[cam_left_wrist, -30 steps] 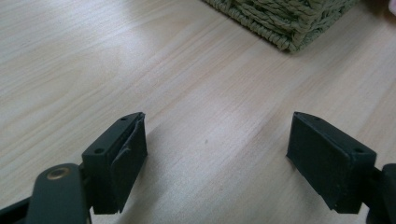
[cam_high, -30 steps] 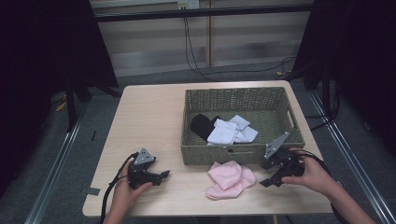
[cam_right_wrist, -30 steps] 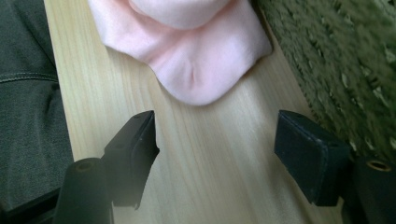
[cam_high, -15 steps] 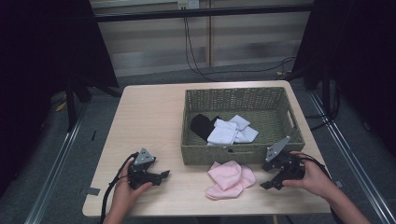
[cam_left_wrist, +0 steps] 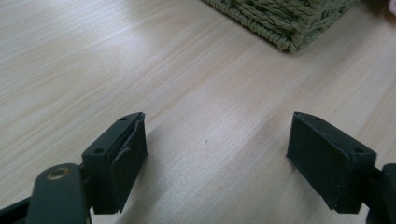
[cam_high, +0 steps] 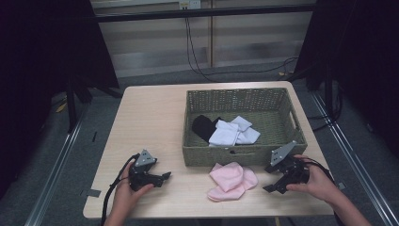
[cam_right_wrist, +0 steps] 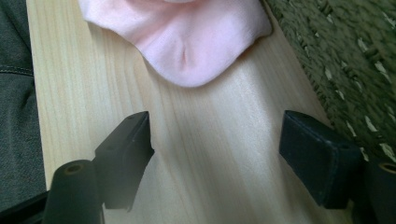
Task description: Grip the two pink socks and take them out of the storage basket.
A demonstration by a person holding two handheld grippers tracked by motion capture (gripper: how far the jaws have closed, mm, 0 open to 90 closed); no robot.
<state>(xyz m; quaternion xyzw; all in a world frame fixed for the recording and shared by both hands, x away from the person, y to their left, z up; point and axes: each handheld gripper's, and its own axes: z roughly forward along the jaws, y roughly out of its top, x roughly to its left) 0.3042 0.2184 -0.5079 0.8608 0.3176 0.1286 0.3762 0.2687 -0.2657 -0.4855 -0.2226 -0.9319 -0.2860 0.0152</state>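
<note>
From the high view, the pink cloth (cam_high: 233, 181) lies bunched on the table (cam_high: 150, 122) just in front of the near wall of the woven basket (cam_high: 244, 155), which holds a black piece (cam_high: 203, 126) and white pieces (cam_high: 230, 133). The right gripper (cam_high: 277, 181) sits to the right of the cloth, near it but apart, pointing toward it. The left gripper (cam_high: 162, 177) rests at the near left, well apart from the cloth.

In the left gripper view, its jaws stand spread over bare wood, nothing between them, with a basket corner (cam_left_wrist: 289, 23) farther off.

In the right gripper view, the jaws have just been opening and stand wide with only bare table between them; the pink cloth (cam_right_wrist: 187, 42) lies just beyond the tips, the basket wall (cam_right_wrist: 355, 70) along the right.

The step in hand looks like the approach to pick up the cloth (likely bound for the basket). Next the right gripper would need to advance until a fold sits between the pads, then close without snagging the basket wall.
</note>
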